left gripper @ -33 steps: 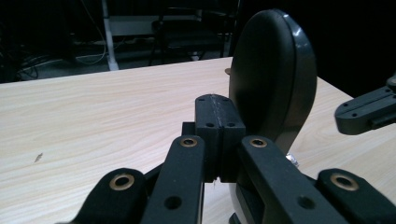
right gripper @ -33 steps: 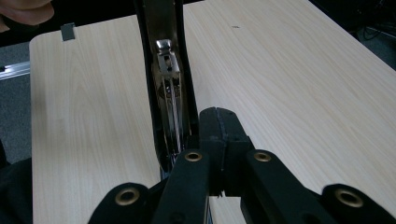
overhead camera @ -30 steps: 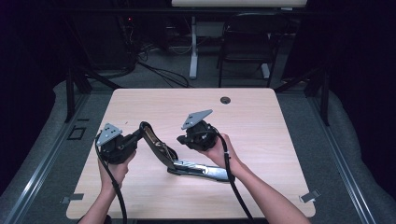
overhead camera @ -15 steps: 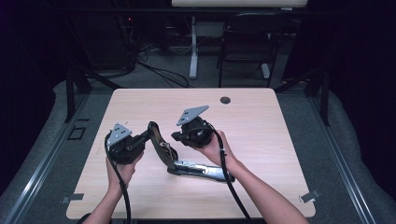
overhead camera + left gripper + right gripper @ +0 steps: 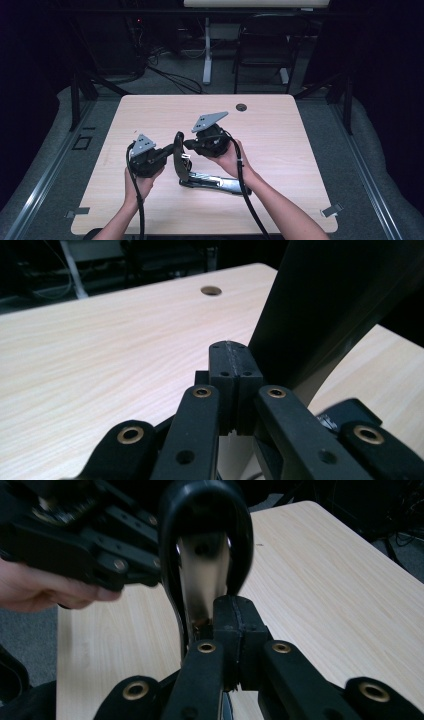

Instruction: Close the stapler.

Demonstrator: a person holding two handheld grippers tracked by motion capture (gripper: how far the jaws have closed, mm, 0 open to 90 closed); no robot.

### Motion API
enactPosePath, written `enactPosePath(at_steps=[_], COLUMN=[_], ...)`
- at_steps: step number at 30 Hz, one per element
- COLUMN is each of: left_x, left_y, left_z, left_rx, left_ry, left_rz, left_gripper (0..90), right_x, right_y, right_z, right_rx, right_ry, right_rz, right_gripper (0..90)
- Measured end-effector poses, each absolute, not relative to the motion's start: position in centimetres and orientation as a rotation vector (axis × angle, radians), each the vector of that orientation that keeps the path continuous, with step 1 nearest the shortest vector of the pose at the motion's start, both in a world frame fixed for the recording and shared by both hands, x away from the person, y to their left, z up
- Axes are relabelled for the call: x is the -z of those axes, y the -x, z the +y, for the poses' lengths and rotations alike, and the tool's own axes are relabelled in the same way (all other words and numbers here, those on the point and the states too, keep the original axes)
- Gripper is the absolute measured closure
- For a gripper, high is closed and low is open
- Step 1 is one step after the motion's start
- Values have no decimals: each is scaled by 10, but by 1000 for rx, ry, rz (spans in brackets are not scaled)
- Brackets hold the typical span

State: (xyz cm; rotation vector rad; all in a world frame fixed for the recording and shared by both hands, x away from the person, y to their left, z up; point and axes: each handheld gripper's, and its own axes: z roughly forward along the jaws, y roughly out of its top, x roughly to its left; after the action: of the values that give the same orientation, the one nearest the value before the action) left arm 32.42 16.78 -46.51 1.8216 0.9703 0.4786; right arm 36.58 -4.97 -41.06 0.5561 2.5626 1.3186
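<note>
An opened black and silver stapler lies mid-table, its base (image 5: 216,182) flat and its black top arm (image 5: 178,155) swung up nearly upright. My left gripper (image 5: 169,149) is shut, its tips against the left side of that arm; in the left gripper view the pads (image 5: 229,359) meet with nothing between them and the arm (image 5: 325,305) stands just to their right. My right gripper (image 5: 188,144) is shut too, its tips at the arm's right side. In the right gripper view the closed tips (image 5: 235,614) touch the arm's metal inner channel (image 5: 204,575), with the left gripper (image 5: 75,540) behind.
The pale wooden table (image 5: 280,130) has a round cable hole (image 5: 241,107) near its far edge. Beyond the table stand a chair (image 5: 262,55) and a white stand (image 5: 207,50) with cables on the floor. Metal rails run along both sides.
The left gripper has moved right, up to the stapler's raised arm, which now stands more upright. The right gripper has shifted slightly toward the arm's top.
</note>
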Motion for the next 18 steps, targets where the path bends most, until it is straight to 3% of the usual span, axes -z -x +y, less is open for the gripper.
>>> enactPosePath(at_steps=[18], left_x=[481], left_y=[-329], left_z=[159], left_rx=[-404], left_ry=[-1898], left_rz=[1006], left_gripper=[900], right_x=[409], right_y=[-361], right_z=[-74], right_rx=[-1372], right_ry=[-596], right_rz=[2537], right_gripper=[896])
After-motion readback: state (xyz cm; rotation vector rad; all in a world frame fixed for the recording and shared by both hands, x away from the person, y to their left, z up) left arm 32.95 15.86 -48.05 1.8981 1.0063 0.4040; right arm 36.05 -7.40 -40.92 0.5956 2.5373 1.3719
